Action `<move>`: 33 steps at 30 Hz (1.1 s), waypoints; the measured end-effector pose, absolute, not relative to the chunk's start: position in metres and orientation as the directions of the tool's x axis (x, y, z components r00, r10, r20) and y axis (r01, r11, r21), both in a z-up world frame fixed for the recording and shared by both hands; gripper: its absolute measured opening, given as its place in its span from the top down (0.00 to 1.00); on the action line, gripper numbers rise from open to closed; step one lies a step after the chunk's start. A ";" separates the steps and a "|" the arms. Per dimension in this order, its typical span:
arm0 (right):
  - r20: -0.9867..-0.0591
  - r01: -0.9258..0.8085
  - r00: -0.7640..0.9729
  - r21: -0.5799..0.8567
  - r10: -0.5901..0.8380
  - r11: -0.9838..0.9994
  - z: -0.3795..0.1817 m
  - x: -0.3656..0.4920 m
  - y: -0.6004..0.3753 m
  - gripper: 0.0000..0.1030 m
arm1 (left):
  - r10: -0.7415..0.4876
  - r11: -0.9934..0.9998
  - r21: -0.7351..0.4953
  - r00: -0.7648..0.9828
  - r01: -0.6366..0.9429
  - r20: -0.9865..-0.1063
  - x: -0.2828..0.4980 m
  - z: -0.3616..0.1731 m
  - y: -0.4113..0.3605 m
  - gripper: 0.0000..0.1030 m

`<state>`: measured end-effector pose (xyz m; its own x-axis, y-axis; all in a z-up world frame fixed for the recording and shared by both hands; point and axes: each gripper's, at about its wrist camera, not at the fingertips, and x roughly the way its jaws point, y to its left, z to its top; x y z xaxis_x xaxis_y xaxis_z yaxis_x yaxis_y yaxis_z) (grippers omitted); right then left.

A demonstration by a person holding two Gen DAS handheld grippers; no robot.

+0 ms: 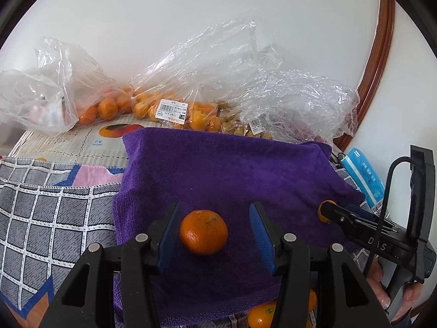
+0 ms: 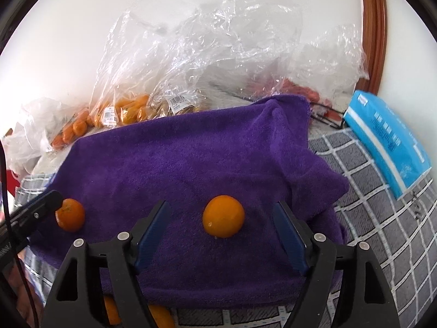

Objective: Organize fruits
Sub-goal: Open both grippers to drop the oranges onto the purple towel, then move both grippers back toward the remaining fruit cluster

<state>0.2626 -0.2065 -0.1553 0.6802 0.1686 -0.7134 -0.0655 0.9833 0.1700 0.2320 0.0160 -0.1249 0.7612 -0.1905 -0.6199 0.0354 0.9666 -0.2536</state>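
Your left claw (image 1: pixel 213 235) stood wide apart, its blue pads (image 1: pixel 169 235) on either side of a mandarin (image 1: pixel 203 231) without touching it; the near pad on the left sat just beside the peel, the other well clear. That mandarin was deep orange with a dimpled, faintly speckled skin, resting on the purple towel (image 1: pixel 226 169). Your right claw (image 2: pixel 222 235) was likewise spread wide, and a second fruit (image 2: pixel 223 216) lay between its pads (image 2: pixel 289 237) but apart from both; this one looked smoother and more yellow-orange, with a small pale spot low on its skin. From the right wrist view the first mandarin showed at the far left of the towel, with the tip of your left claw against it. More orange fruit (image 1: pixel 262 315) peeked out below the towel's near edge. The towel lay over a grey checked cloth (image 1: pixel 41 218), with a blue packet (image 2: pixel 387 142) on that cloth off to the right. Farther back, clear plastic bags (image 1: pixel 174 93) of small orange fruit with price labels (image 1: pixel 172 111) sat along the white wall (image 1: pixel 191 13), and a reddish wooden frame (image 1: pixel 379 54) curved up at the right.
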 end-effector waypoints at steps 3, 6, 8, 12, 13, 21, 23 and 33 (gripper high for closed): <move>-0.704 -0.040 0.695 0.169 0.149 0.985 -0.153 0.259 -0.207 0.24 | -0.185 0.965 -0.261 0.771 0.025 -0.609 0.230 -0.123 0.018 0.52; -0.700 -0.018 0.700 0.183 0.143 0.983 -0.150 0.257 -0.209 0.24 | -0.181 0.960 -0.281 0.782 0.009 -0.596 0.228 -0.122 0.022 0.52; -0.685 -0.020 0.712 0.199 0.154 0.980 -0.148 0.254 -0.211 0.24 | -0.182 0.957 -0.290 0.786 0.004 -0.591 0.227 -0.121 0.024 0.52; -0.692 0.011 0.706 0.228 0.154 0.974 -0.141 0.254 -0.216 0.24 | -0.180 0.950 -0.311 0.797 -0.011 -0.576 0.223 -0.114 0.029 0.52; -0.698 0.018 0.696 0.249 0.167 0.968 -0.140 0.254 -0.218 0.24 | -0.185 0.947 -0.321 0.803 -0.008 -0.566 0.221 -0.110 0.030 0.52; -0.691 0.034 0.719 0.134 0.069 0.990 -0.120 0.223 -0.220 0.24 | -0.180 0.944 -0.330 0.817 -0.014 -0.548 0.210 -0.087 0.032 0.54; -0.693 0.033 0.715 0.158 0.087 0.987 -0.116 0.212 -0.222 0.24 | -0.210 0.937 -0.350 0.813 0.008 -0.543 0.207 -0.080 0.032 0.54; -0.652 0.059 0.747 0.261 0.131 0.964 -0.106 0.166 -0.232 0.24 | -0.302 0.925 -0.368 0.776 0.097 -0.553 0.166 -0.054 0.038 0.54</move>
